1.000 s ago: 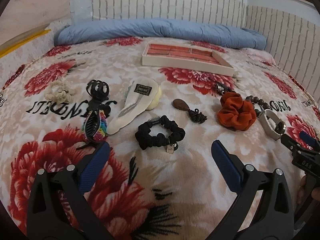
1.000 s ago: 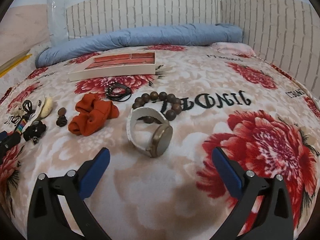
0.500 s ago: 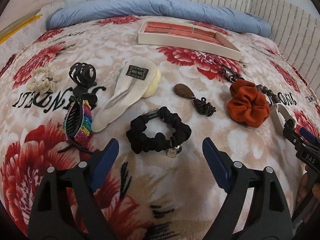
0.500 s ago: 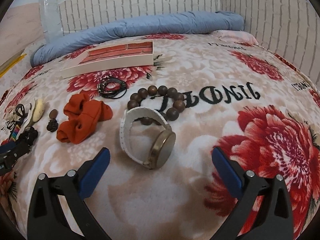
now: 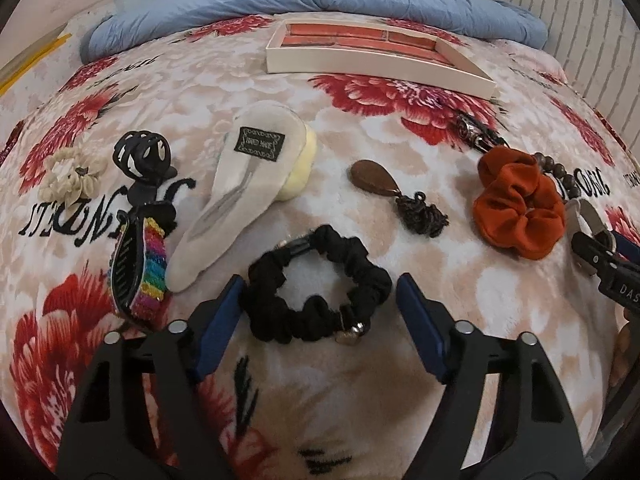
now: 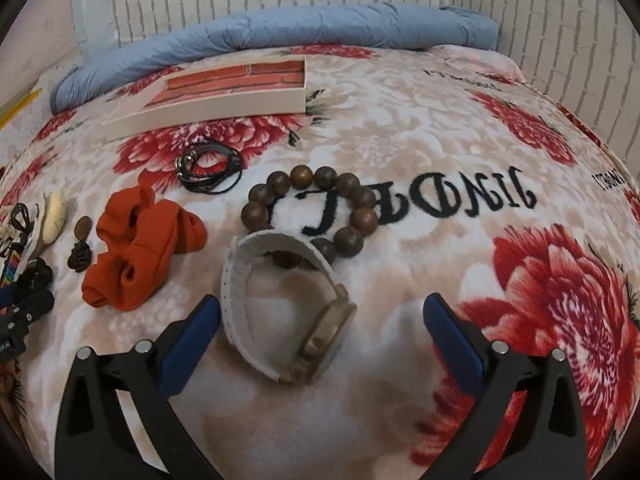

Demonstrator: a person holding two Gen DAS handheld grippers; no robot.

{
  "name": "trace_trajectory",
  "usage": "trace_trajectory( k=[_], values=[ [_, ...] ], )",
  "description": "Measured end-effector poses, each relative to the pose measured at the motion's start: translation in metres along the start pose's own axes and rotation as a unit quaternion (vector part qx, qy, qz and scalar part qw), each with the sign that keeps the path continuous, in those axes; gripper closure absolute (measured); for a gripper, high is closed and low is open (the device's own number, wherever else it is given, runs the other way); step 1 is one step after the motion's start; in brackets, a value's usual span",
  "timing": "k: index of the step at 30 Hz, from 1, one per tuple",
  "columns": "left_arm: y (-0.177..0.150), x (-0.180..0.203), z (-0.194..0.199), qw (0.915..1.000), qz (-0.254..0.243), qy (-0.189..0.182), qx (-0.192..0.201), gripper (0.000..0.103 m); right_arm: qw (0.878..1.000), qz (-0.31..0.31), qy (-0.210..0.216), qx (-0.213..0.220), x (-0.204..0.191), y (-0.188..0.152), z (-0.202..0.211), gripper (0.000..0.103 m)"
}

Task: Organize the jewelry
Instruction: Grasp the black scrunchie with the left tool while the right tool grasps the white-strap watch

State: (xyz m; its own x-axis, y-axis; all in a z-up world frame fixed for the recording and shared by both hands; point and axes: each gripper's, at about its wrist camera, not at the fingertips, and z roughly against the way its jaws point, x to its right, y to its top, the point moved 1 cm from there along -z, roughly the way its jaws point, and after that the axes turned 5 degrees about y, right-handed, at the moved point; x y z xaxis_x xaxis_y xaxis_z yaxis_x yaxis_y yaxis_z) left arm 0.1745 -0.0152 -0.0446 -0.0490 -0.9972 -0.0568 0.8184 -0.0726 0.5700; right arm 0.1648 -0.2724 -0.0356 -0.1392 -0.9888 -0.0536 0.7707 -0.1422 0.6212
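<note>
My left gripper [image 5: 320,292] is open, its blue fingers on either side of a black scrunchie [image 5: 316,284] lying on the flowered blanket. My right gripper [image 6: 320,312] is open around a white-strapped watch [image 6: 280,304] with a gold case. A cream tray with a red lining [image 5: 376,50] sits at the far side of the bed; it also shows in the right wrist view [image 6: 224,96]. An orange scrunchie [image 5: 520,208] [image 6: 140,240], a wooden bead bracelet [image 6: 312,208] and a black cord necklace [image 6: 212,166] lie between.
A brown pendant [image 5: 376,178], a cream hair clip [image 5: 244,192], a rainbow claw clip [image 5: 140,268], a black claw clip [image 5: 142,156] and a shell scrunchie [image 5: 72,174] lie on the blanket. A blue rolled duvet [image 5: 320,0] lies along the headboard wall.
Both grippers have moved forward and down. The left one now straddles the black scrunchie, the right one straddles the watch. Nothing has been picked up.
</note>
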Motion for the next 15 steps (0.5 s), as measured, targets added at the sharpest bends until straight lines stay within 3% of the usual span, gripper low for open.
trace_trajectory(
  k=[6,15],
  values=[
    [0.0058,-0.0020,-0.0065,0.9999,0.003,0.008,-0.011,0.041,1.000,0.000,0.015,-0.012,0.0006,-0.0001,-0.0052,0.015],
    [0.0078,0.0045,-0.0107,0.9993,-0.021,0.025,-0.017,0.043,0.999,0.011,0.032,-0.018,-0.0040,0.0002,-0.0086,0.029]
  ],
)
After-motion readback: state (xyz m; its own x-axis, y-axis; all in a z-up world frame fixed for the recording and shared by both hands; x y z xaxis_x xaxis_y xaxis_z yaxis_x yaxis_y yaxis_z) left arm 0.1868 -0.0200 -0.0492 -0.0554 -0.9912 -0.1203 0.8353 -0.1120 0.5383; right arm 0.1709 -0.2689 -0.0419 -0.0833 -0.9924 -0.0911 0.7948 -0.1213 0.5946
